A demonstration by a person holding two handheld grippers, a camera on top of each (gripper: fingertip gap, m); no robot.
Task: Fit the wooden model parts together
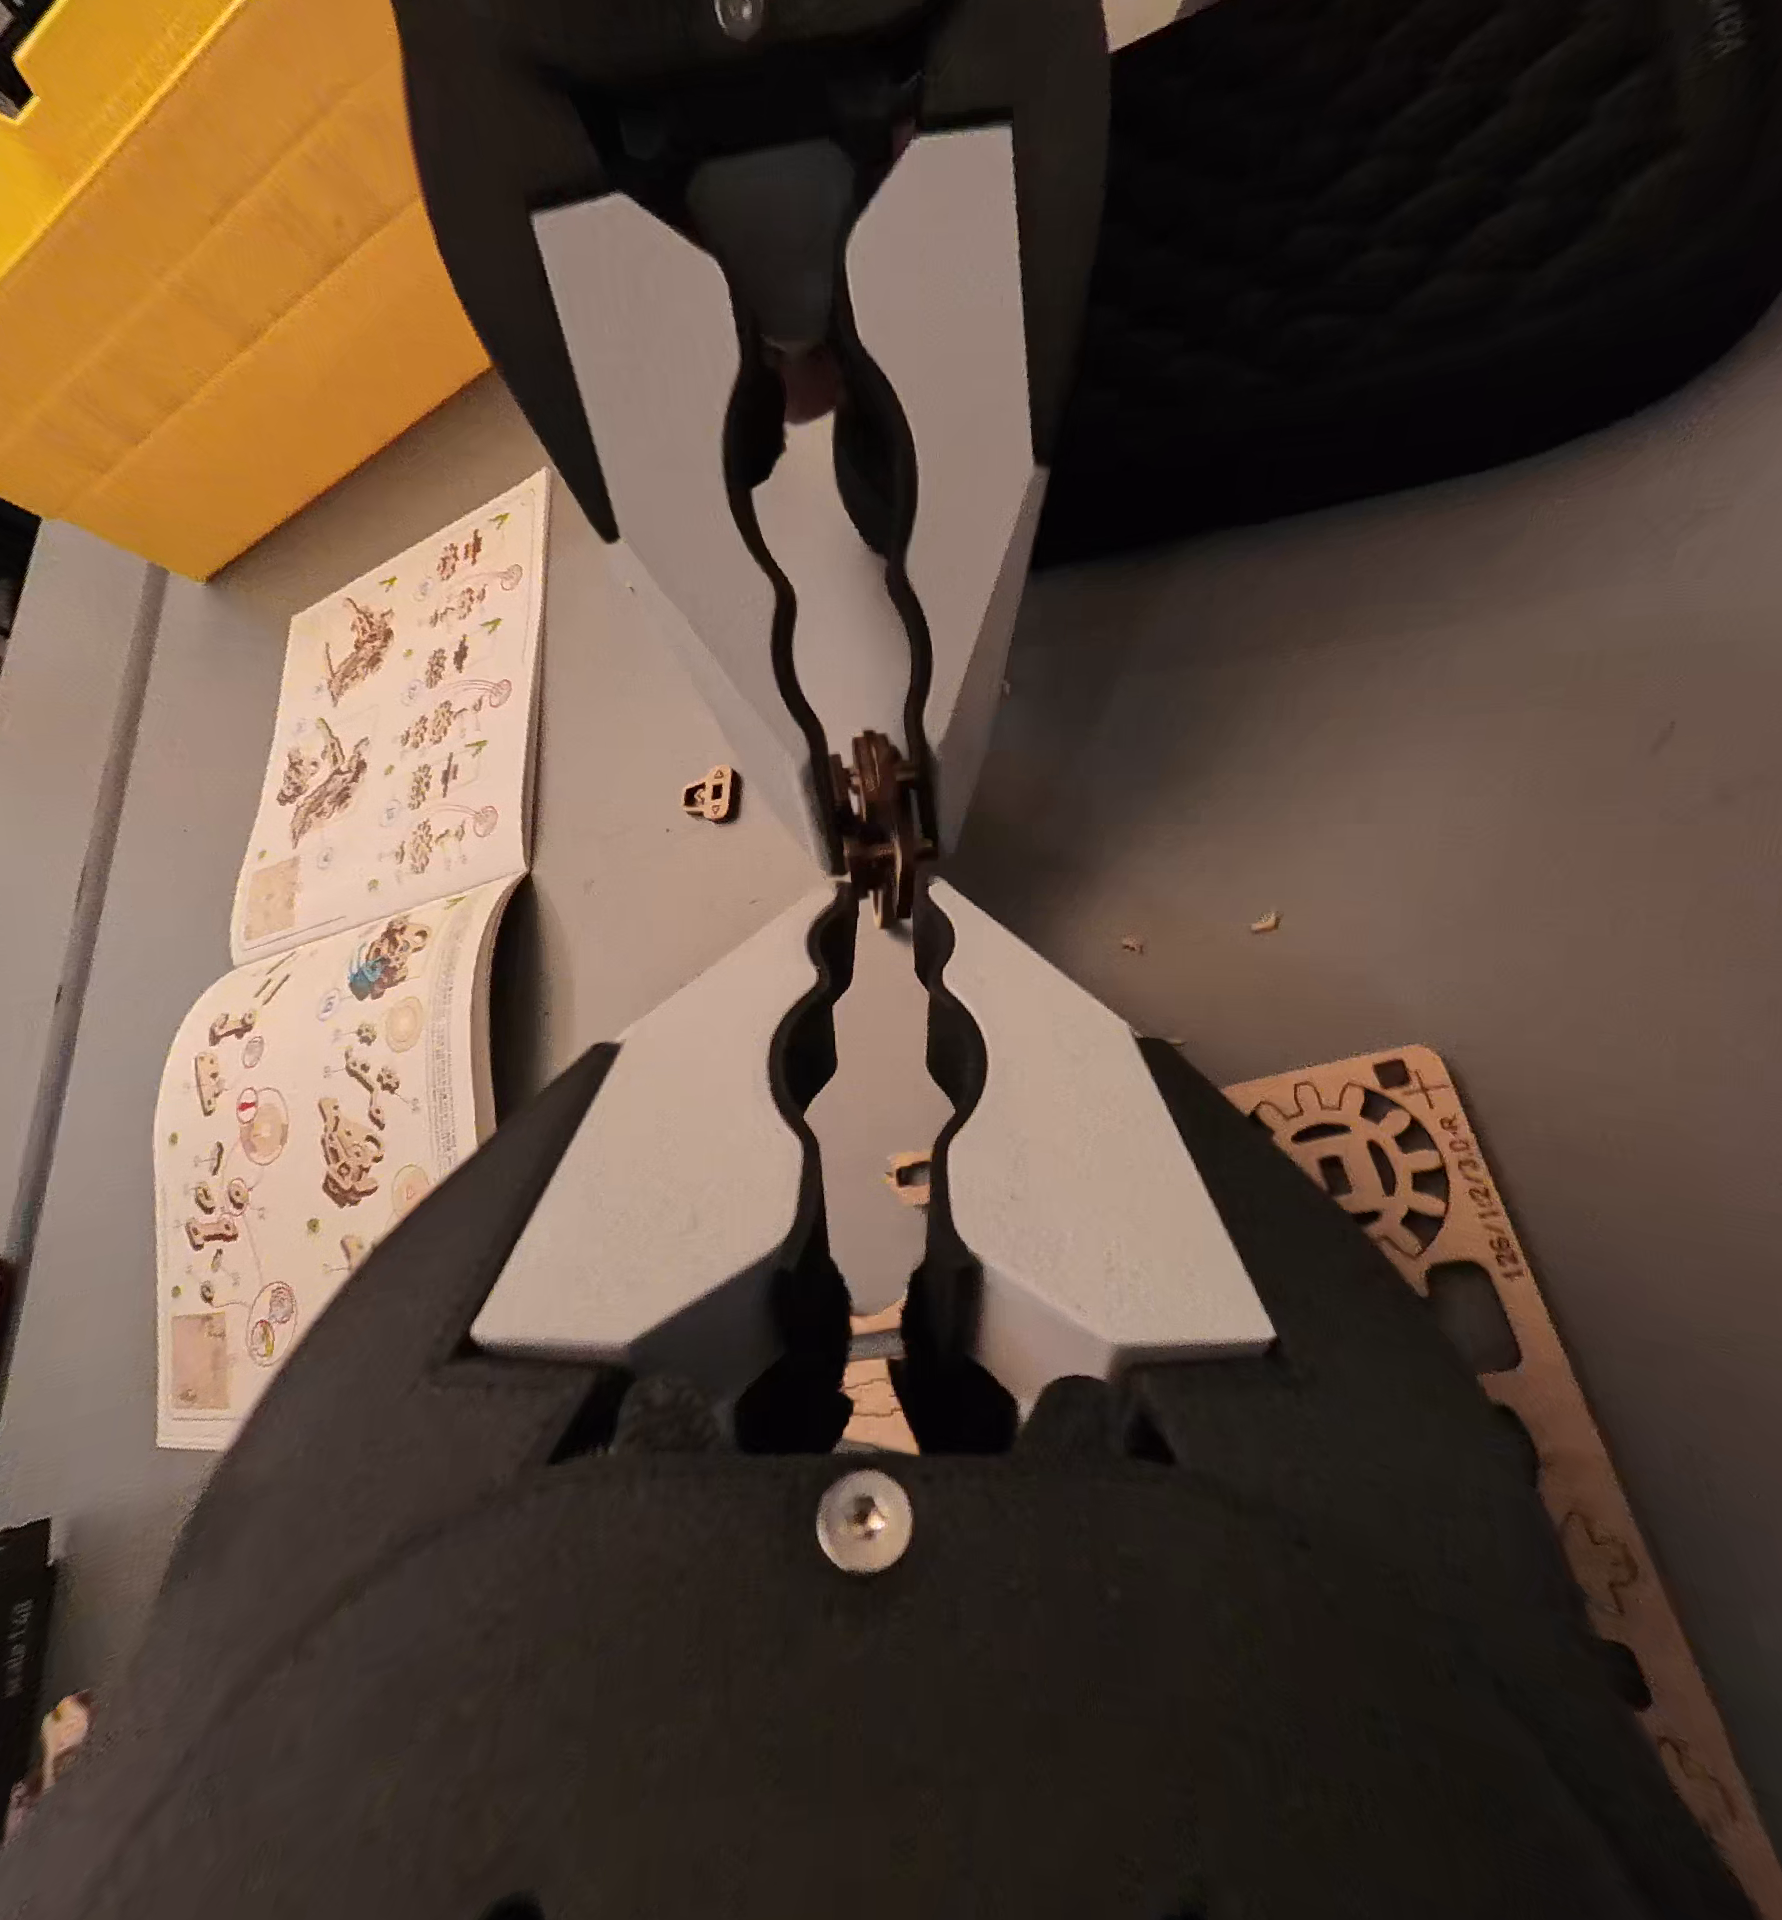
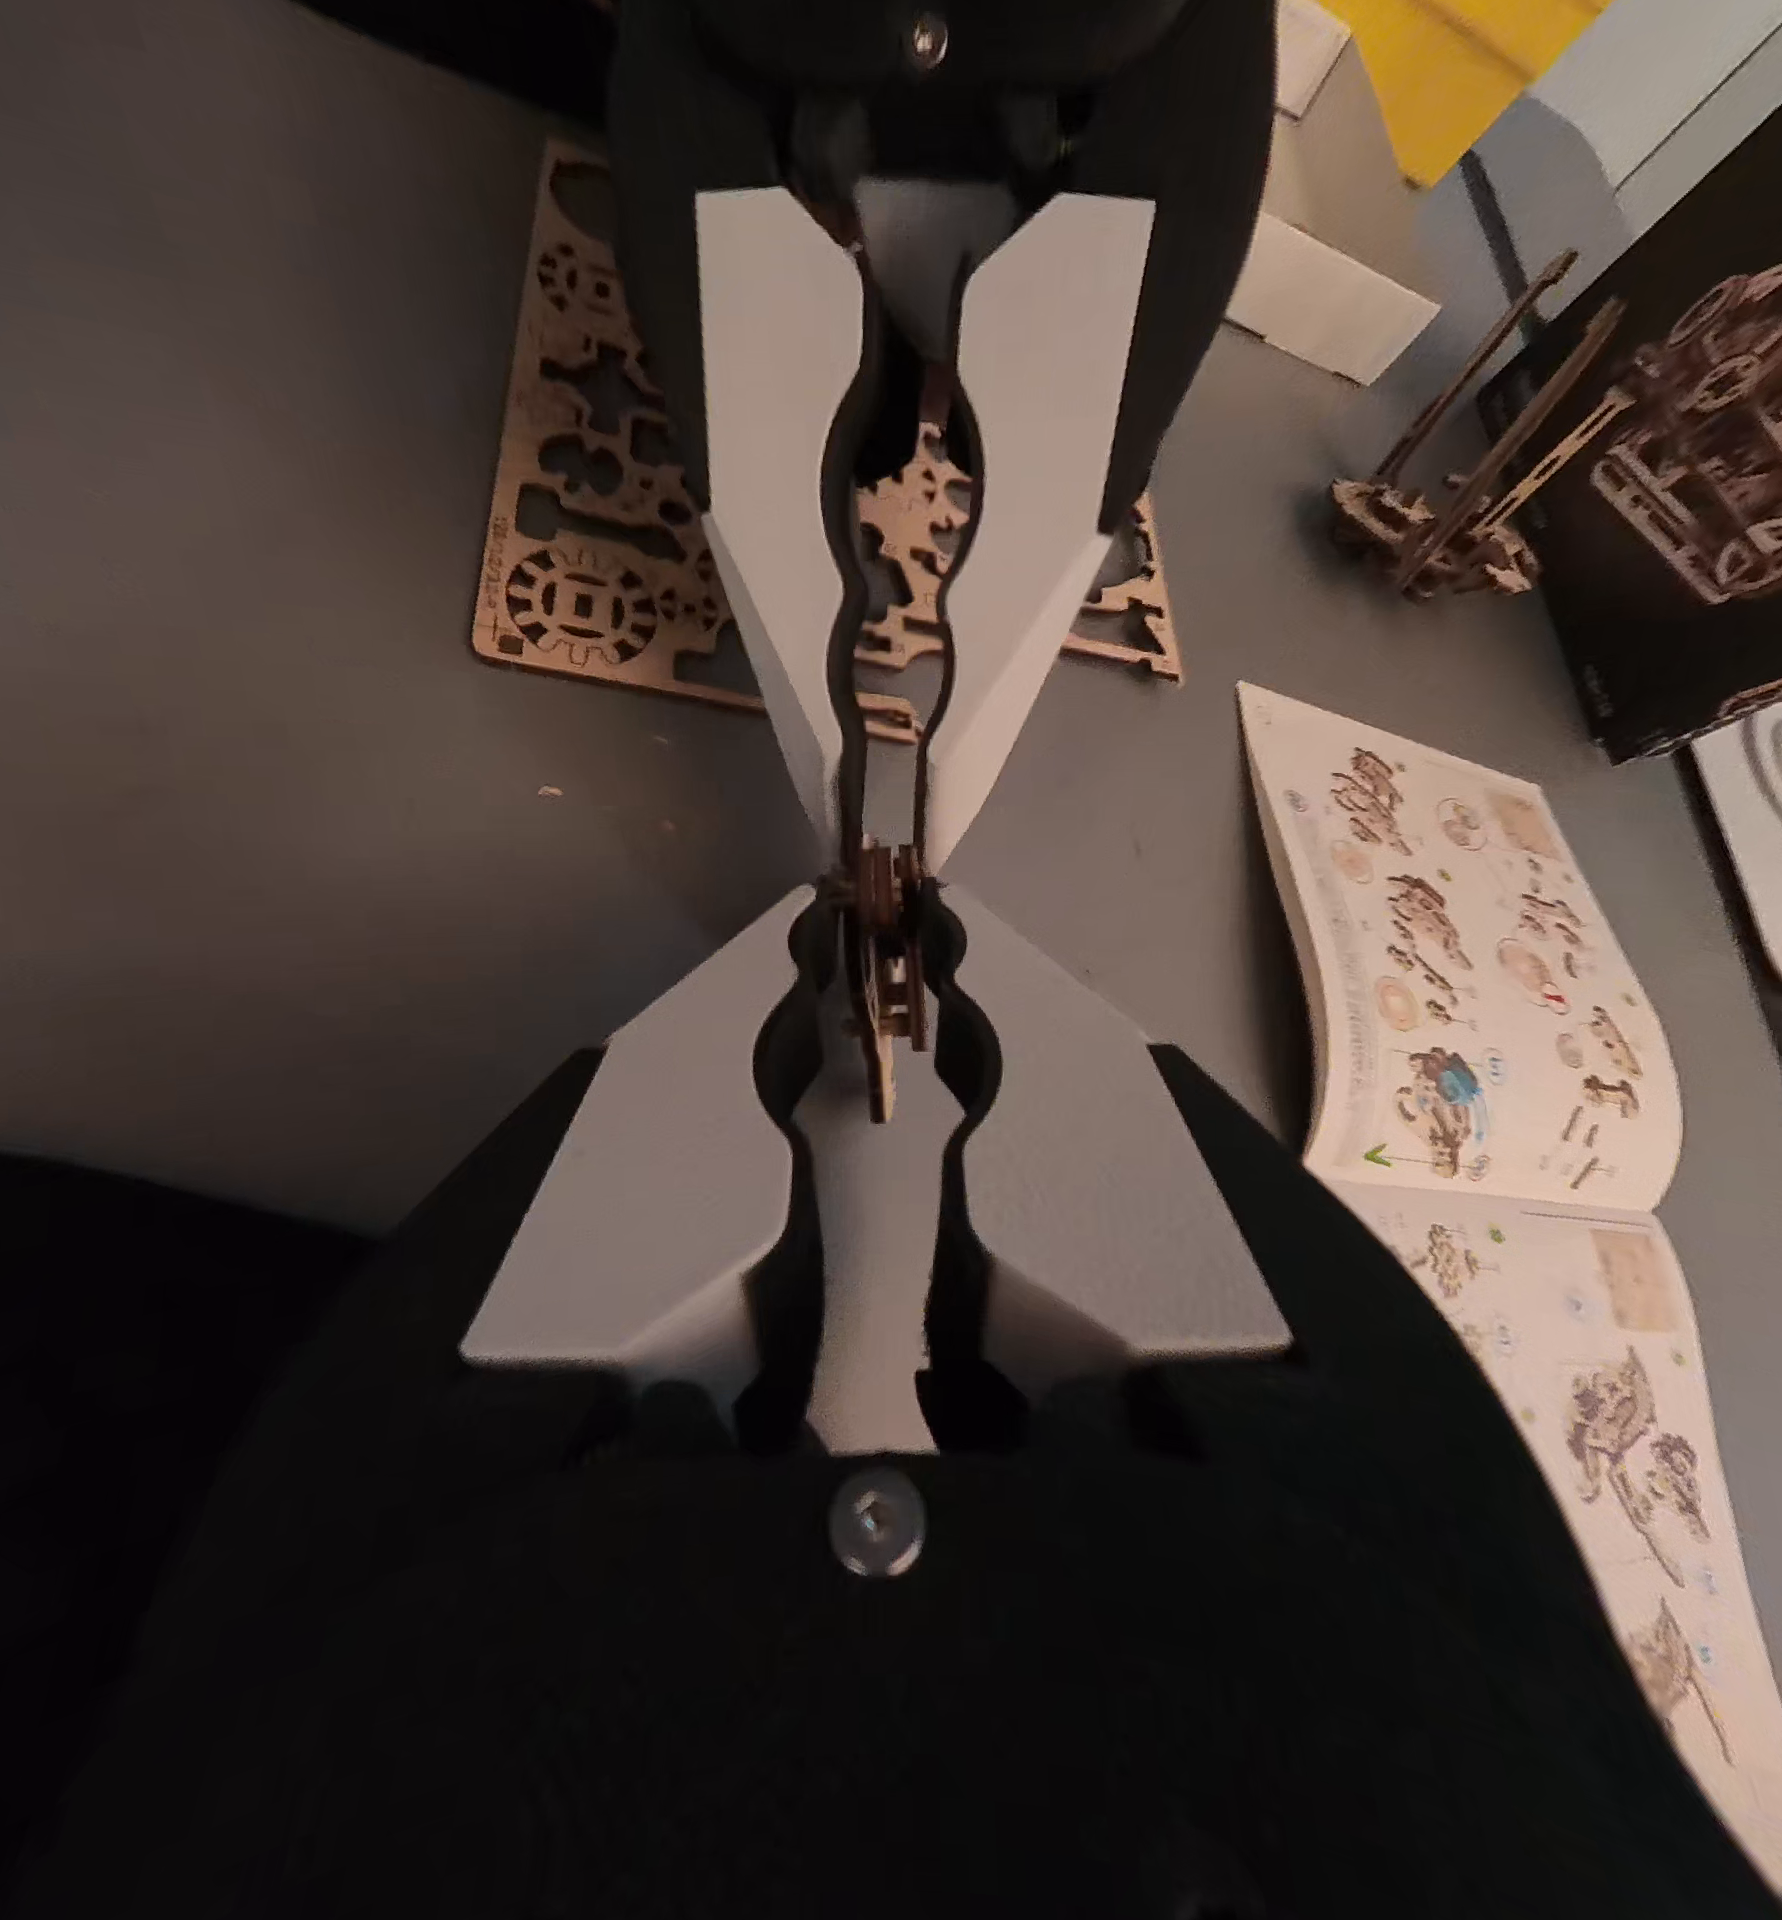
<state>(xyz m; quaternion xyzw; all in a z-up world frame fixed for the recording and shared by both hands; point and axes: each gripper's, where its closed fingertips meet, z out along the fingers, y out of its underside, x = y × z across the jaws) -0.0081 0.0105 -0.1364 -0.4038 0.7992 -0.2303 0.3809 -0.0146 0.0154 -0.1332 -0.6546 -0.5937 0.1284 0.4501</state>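
Two tools, left [image 1: 882,909] and right [image 2: 871,914], gripping one wooden assembly [image 1: 874,821], one booklet [image 1: 367,914]

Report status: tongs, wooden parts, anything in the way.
Left tongs and right tongs tip to tip, both shut on the small wooden assembly. Assembly held above the table. Nothing in the way; loose wooden piece lies beside.

Matt plastic grippers, laser-cut wood, paper on a smooth grey desk [image 1: 1386,779].

The left gripper [image 1: 882,904] pairs grainy black plastic with smooth pale fingers [image 1: 679,1164] and a shiny metal screw [image 1: 863,1522]. The part [image 1: 874,821] shows dark burnt plywood edges; the sheet [image 1: 1386,1164] is pale raw wood. The booklet [image 1: 347,935] is printed paper, the bin [image 1: 191,260] glossy yellow plastic.
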